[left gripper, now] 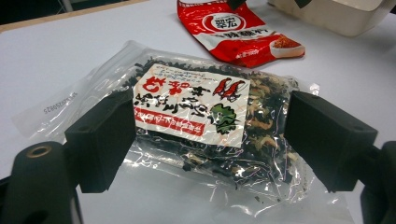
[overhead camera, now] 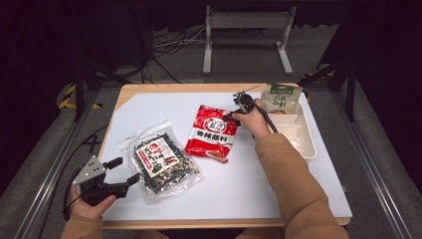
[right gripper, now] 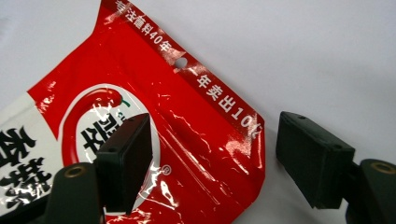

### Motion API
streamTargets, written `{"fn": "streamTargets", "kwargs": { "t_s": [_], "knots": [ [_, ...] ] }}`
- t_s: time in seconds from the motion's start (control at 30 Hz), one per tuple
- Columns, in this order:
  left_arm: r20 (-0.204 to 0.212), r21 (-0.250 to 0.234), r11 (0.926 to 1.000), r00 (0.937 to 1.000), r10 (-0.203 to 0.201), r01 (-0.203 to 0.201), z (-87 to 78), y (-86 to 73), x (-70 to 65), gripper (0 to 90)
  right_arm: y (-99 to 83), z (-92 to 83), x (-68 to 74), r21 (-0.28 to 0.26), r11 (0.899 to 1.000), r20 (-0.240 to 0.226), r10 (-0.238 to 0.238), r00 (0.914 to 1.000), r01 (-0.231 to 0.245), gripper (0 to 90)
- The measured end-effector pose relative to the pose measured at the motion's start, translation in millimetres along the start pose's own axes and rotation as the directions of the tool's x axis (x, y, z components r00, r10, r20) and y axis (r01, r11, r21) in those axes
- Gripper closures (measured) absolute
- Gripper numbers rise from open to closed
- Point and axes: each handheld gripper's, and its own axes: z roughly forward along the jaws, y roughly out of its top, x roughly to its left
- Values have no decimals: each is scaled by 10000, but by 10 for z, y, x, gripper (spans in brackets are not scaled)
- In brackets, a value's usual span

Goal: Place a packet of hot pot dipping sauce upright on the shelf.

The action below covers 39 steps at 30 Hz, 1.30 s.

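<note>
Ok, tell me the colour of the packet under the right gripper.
Glossy red packet with white lettering and a white panel; the right gripper view shows it best.

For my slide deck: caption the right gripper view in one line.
Right gripper, jaws open, poised over the top corner of the red seasoning packet lying on the white table.

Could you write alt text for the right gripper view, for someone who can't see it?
Two open black jaws of the right gripper hover over the top corner of a glossy red plastic seasoning packet with white lettering, lying on a white table.
</note>
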Motion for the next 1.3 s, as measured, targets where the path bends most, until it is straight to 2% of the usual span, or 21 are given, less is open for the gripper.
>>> {"fn": "streamTargets", "kwargs": {
  "t_s": [0.13, 0.27, 0.47, 0.63, 0.73, 0.93, 1.07, 1.17, 1.3],
  "knots": [
    [23, 28, 10000, 10000, 81, -81, 15, 7, 6, 176, -2, -7, 5, 70, 9989, -609, 469, 9970, -466, 318],
    [56, 20, 10000, 10000, 48, -49, 27, 12, 2, 176, 10, -41, 21, 57, 9992, -655, 395, 9971, -392, 339],
    [106, 51, 10000, 9999, 75, -75, 47, 20, -2, 176, 24, -153, 30, 22, 10000, -722, 36, 9974, -34, 454],
    [151, 83, 9999, 9998, 119, -121, 60, 26, -11, 176, 53, -261, 81, -168, 9993, -876, -360, 9955, 347, 513],
    [143, 97, 9998, 9997, 185, -186, 66, 30, -18, 176, 72, -311, 119, -119, 9989, -1387, -459, 9893, 447, 545],
    [178, 108, 9998, 9997, 139, -141, 71, 32, -26, 176, 56, -305, 234, 335, 9948, -2372, -857, 9677, 963, 582],
    [176, 105, 9999, 9998, 136, -138, 70, 32, -25, 176, 39, -234, 307, 652, 9859, -2338, -1350, 9629, 1541, 553],
    [141, 96, 9998, 9997, 196, -197, 67, 31, -16, 176, 36, -175, 329, 670, 9780, -2059, -1802, 9618, 1976, 516],
    [137, 87, 9999, 9998, 144, -145, 66, 28, -18, 176, 36, -139, 326, 797, 9742, -1917, -1928, 9623, 2111, 566]
  ]
}}
